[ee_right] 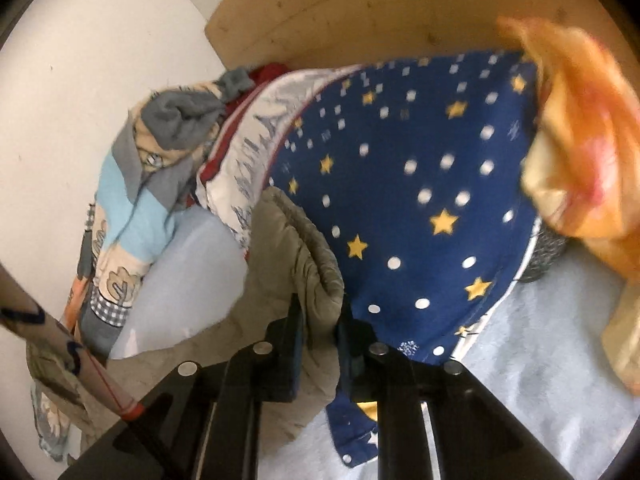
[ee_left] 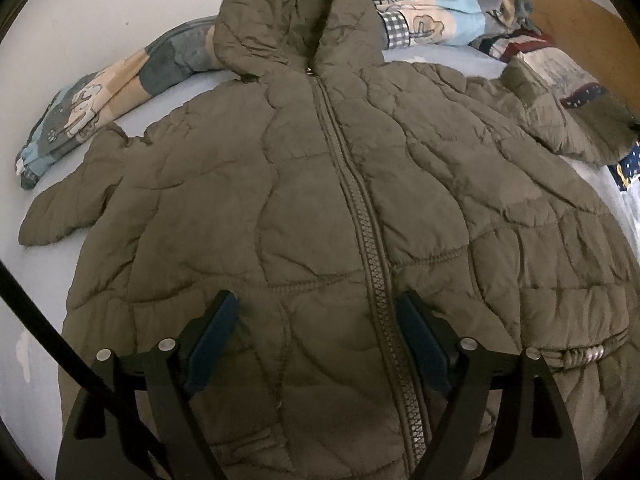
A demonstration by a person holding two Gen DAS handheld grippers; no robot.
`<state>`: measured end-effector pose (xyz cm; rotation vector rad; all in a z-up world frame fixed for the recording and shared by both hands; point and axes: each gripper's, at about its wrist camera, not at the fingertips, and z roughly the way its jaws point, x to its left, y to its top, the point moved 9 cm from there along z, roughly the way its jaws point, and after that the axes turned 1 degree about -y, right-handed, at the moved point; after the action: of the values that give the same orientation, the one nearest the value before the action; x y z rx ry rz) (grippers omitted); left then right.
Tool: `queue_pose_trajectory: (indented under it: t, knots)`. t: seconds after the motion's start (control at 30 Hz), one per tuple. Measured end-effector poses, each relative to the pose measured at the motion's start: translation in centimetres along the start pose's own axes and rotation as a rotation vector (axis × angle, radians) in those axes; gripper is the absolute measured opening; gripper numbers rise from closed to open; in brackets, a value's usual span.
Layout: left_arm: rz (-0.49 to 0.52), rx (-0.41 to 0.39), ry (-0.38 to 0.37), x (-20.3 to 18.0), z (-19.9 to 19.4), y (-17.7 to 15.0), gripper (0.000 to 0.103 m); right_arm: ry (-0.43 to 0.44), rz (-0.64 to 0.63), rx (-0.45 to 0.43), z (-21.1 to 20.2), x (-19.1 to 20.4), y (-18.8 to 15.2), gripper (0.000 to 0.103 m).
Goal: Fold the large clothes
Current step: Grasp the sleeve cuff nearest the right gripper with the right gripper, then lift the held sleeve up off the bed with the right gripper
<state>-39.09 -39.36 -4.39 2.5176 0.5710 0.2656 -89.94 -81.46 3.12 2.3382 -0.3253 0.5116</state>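
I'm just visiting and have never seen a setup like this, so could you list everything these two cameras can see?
jacket: one, olive quilted, hooded, zipped, spread front-up on the bed.
sheet: one, pale blue, under the jacket.
patchwork blanket: one, blue, beige and grey, bunched along the wall.
star pillow: one, navy with yellow stars, by the headboard.
orange cloth: one, blurred, right of the pillow.
headboard: one, light wood.
left gripper: open, above the jacket's hem.
right gripper: shut on the jacket's sleeve.
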Motion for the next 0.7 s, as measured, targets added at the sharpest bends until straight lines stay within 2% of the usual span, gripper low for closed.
queue_pose_trajectory:
  t: [0.13, 0.3, 0.5, 0.7]
  knots:
    - [-0.038, -0.020, -0.012, 0.7, -1.1, 0.5, 0.082, 0.029, 0.003, -0.052, -4.2, 1.3, 1.4, 0.015]
    - [-0.072, -0.046, -0.029, 1.9, -2.7, 1.0, 0.082, 0.061, -0.039, -0.096, -9.9, 5.4, 3.5, 0.015]
    - [-0.106, -0.063, -0.035, 3.9, -4.3, 1.1, 0.082, 0.135, -0.114, -0.122, -15.7, 14.0, 3.7, 0.015]
    - [-0.178, -0.115, -0.055, 7.2, -7.0, 1.9, 0.082, 0.235, -0.215, -0.125, -21.0, 23.9, 1.0, 0.015]
